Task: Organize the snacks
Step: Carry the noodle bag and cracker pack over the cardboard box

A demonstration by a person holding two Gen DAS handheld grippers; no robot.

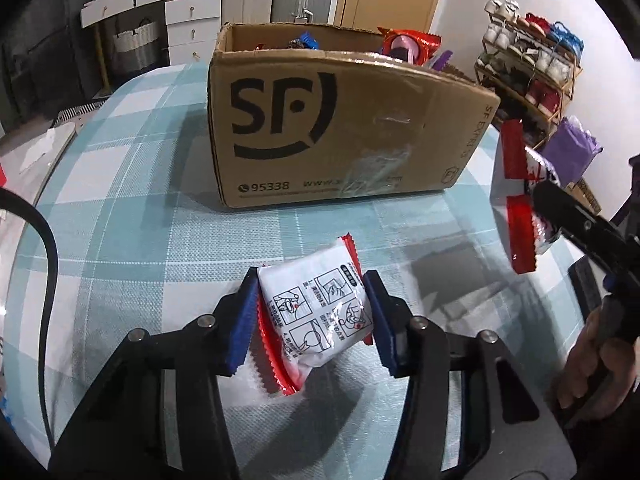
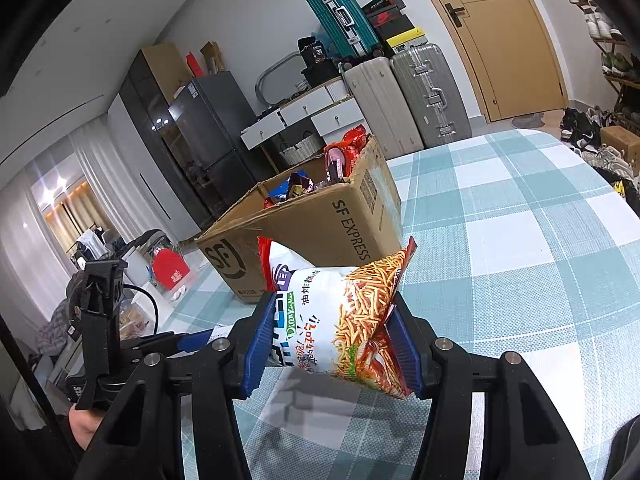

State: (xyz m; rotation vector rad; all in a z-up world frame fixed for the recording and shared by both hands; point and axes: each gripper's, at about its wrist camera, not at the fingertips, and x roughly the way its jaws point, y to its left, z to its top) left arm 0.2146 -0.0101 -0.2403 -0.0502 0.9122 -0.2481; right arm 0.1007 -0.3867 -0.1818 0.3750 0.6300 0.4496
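My left gripper point(image 1: 310, 316) is shut on a white snack packet with red edges point(image 1: 316, 312), held just above the checked tablecloth. My right gripper point(image 2: 334, 336) is shut on a white and red noodle-snack bag point(image 2: 344, 312), held above the table; that bag also shows at the right of the left wrist view point(image 1: 520, 196). An open SF cardboard box point(image 1: 340, 128) stands ahead of both grippers, with several snack packets point(image 1: 408, 44) inside. It also shows in the right wrist view point(image 2: 320, 228), to the left and ahead.
The table carries a blue-and-white checked cloth point(image 2: 520, 240). A shoe rack point(image 1: 532, 60) stands beyond the table's right edge. Suitcases point(image 2: 404, 96), white drawers point(image 2: 304, 112) and a fridge point(image 2: 208, 132) stand behind the table. The left gripper's body point(image 2: 100, 320) is at my right gripper's left.
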